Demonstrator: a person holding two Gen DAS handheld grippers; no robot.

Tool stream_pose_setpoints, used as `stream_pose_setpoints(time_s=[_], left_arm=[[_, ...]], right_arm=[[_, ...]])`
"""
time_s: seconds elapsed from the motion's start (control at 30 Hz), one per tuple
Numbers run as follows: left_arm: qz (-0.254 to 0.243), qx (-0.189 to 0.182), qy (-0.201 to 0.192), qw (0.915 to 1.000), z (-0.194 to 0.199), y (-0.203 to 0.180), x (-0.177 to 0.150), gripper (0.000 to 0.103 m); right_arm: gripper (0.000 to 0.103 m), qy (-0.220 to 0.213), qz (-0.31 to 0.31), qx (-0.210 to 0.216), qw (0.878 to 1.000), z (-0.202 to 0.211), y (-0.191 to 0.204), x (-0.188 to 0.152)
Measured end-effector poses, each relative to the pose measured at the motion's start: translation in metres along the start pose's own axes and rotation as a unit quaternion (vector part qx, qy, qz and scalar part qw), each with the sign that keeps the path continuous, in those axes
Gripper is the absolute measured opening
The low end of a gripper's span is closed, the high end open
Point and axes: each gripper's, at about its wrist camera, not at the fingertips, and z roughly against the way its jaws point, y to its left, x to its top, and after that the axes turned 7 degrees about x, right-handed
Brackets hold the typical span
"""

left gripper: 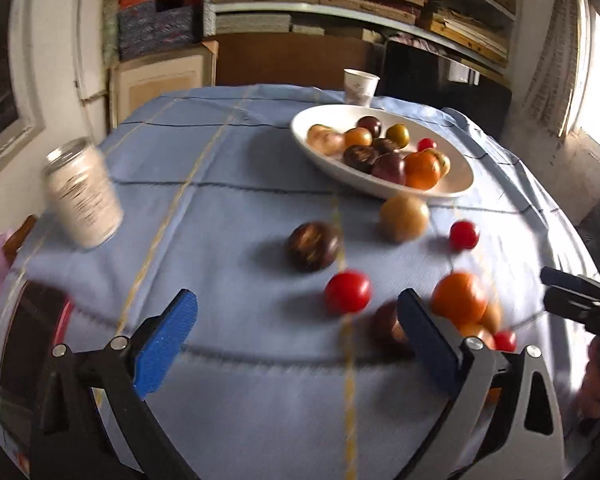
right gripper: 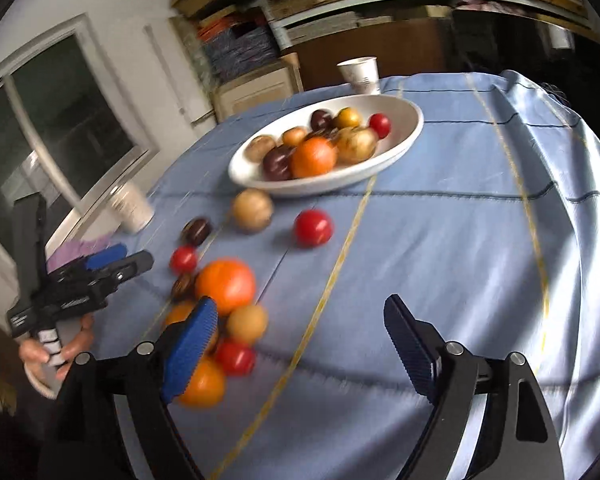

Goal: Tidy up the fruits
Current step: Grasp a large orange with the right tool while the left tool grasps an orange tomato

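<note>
A white oval bowl (left gripper: 380,188) (right gripper: 340,184) holding several tomatoes and other fruits stands on the blue tablecloth. Loose fruits lie in front of it: a dark tomato (left gripper: 313,246), a tan fruit (left gripper: 404,218), a red tomato (left gripper: 347,291) (right gripper: 313,227) and a large orange one (left gripper: 460,298) (right gripper: 226,286). My left gripper (left gripper: 298,304) is open above bare cloth, with the red tomato just ahead and nothing touching its pads. My right gripper (right gripper: 300,306) is open too, its left finger beside a cluster of orange, tan and red fruits (right gripper: 235,357).
A glass jar (left gripper: 84,196) (right gripper: 134,208) stands at the table's left side. A paper cup (left gripper: 360,87) (right gripper: 360,74) sits behind the bowl. A hand (right gripper: 44,354) holds the left gripper. Shelves and a cabinet fill the back wall.
</note>
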Motion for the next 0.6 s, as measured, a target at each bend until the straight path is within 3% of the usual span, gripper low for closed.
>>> stream_pose_setpoints(time_s=[0.1, 0.27, 0.47, 0.6], left_arm=[[0.016, -0.008, 0.010, 0.9998, 0.004, 0.012, -0.008, 0.098], [0.044, 0.007, 0.008, 0.9990, 0.005, 0.022, -0.007, 0.098], [0.029, 0.009, 0.017, 0.9994, 0.002, 0.015, -0.006, 0.098], [0.017, 0.013, 0.013, 0.9997, 0.003, 0.010, -0.006, 0.098]], right_arm=[[0.086, 0.009, 0.042, 0.014, 0.999, 0.006, 0.018, -0.011], [0.086, 0.047, 0.086, 0.039, 0.994, -0.001, 0.040, -0.021], [0.085, 0.095, 0.106, 0.069, 0.987, -0.011, 0.055, -0.033], [0.075, 0.105, 0.108, 0.079, 0.985, -0.012, 0.060, -0.037]])
